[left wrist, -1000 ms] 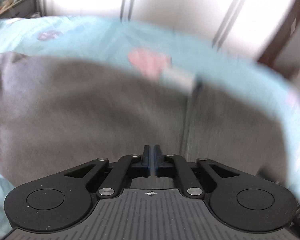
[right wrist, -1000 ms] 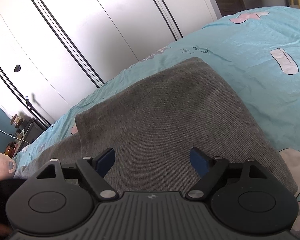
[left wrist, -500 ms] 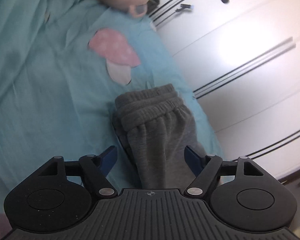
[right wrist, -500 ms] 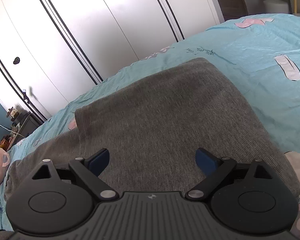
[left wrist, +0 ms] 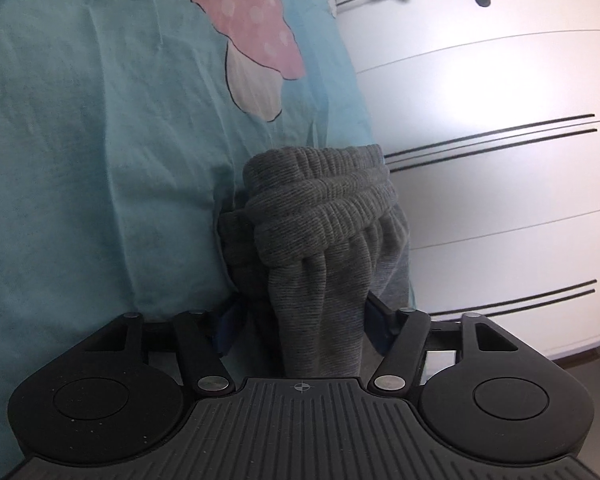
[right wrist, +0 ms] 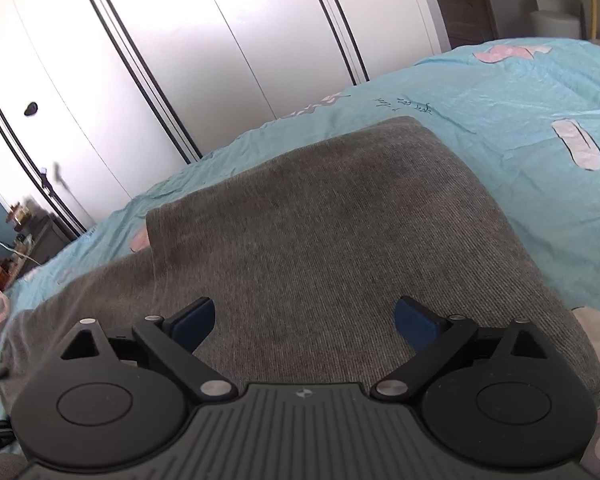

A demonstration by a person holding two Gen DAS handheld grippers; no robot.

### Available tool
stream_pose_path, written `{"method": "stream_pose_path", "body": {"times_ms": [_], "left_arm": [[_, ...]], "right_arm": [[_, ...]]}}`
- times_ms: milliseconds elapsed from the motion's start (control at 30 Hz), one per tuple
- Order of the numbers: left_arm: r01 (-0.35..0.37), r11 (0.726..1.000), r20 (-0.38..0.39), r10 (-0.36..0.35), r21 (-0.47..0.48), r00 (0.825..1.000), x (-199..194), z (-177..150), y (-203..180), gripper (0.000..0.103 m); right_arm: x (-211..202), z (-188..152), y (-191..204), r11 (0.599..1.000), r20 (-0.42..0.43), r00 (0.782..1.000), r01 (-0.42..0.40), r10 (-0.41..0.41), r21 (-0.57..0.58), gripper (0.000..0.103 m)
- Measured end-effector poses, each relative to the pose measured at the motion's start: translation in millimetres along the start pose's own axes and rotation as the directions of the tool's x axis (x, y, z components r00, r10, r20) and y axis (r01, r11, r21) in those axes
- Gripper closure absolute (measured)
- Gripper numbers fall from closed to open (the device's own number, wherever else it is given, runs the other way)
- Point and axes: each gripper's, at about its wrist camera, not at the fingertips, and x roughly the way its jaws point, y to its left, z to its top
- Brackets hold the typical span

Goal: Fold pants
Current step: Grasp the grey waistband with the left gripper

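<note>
Here, centre frame, my left gripper (left wrist: 300, 320) has just been closing, jaws straddling the grey pants (left wrist: 320, 216) cuffs on the teal bedsheet (left wrist: 80, 140), pad contact unclear. My right gripper (right wrist: 305, 320) gapes empty above the folded pants.

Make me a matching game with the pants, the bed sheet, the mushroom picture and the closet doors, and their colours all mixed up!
Things:
1. pants
2. bed sheet
3. mushroom picture
4. closet doors

Colours:
A. white with black lines
B. pink cap, pale stem
C. grey
D. light blue-green

Pairs: 1-C, 2-D, 3-B, 4-A
</note>
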Motion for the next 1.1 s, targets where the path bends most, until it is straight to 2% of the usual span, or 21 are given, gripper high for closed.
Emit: {"method": "stream_pose_path", "body": {"times_ms": [100, 300, 367, 433, 567, 633, 800, 1000, 1100], "left_arm": [[0.028, 0.998, 0.022, -0.03, 0.054, 0.999, -3, -1, -5, 0.037], [0.138, 0.989, 0.037, -0.14, 0.05, 0.99, -7, -2, -2, 0.037], [0.159, 0.984, 0.051, -0.163, 0.078, 0.985, -10, -2, -9, 0.028], [0.146, 0.987, 0.046, -0.149, 0.065, 0.988, -7, 1, -13, 0.017], [0.047, 0.996, 0.013, -0.048, 0.077, 0.999, 13, 6, -17, 0.017], [0.033, 0.996, 0.024, -0.035, 0.085, 0.999, 11, 3, -19, 0.018], [-0.022, 0.999, 0.023, 0.021, 0.032, 1.0, -10, -3, -11, 0.025], [-0.027, 1.0, 0.046, 0.028, -0.01, 0.999, -13, 10, 7, 0.025], [-0.013, 1.0, 0.042, 0.013, 0.009, 0.999, -9, 14, 8, 0.025]], "right_arm": [[2, -1, 4, 0.999, 0.0, 1.0, 0.016, -0.016, -0.029, 0.005], [2, -1, 2, 1.0, 0.002, 1.0, 0.008, -0.008, -0.022, 0.005], [2, -1, 2, 1.0, 0.002, 1.0, 0.011, -0.011, -0.025, 0.005], [3, -1, 3, 1.0, 0.001, 1.0, 0.014, -0.014, -0.028, 0.005], [3, -1, 3, 0.999, 0.002, 1.0, 0.015, -0.014, -0.03, 0.005], [2, -1, 3, 0.999, 0.001, 1.0, 0.015, -0.015, -0.029, 0.005], [3, -1, 4, 0.999, 0.0, 1.0, 0.019, -0.019, -0.036, 0.005], [4, -1, 4, 0.999, 0.0, 1.0, 0.02, -0.02, -0.041, 0.005], [3, -2, 4, 0.999, 0.0, 1.0, 0.019, -0.019, -0.041, 0.005]]}}
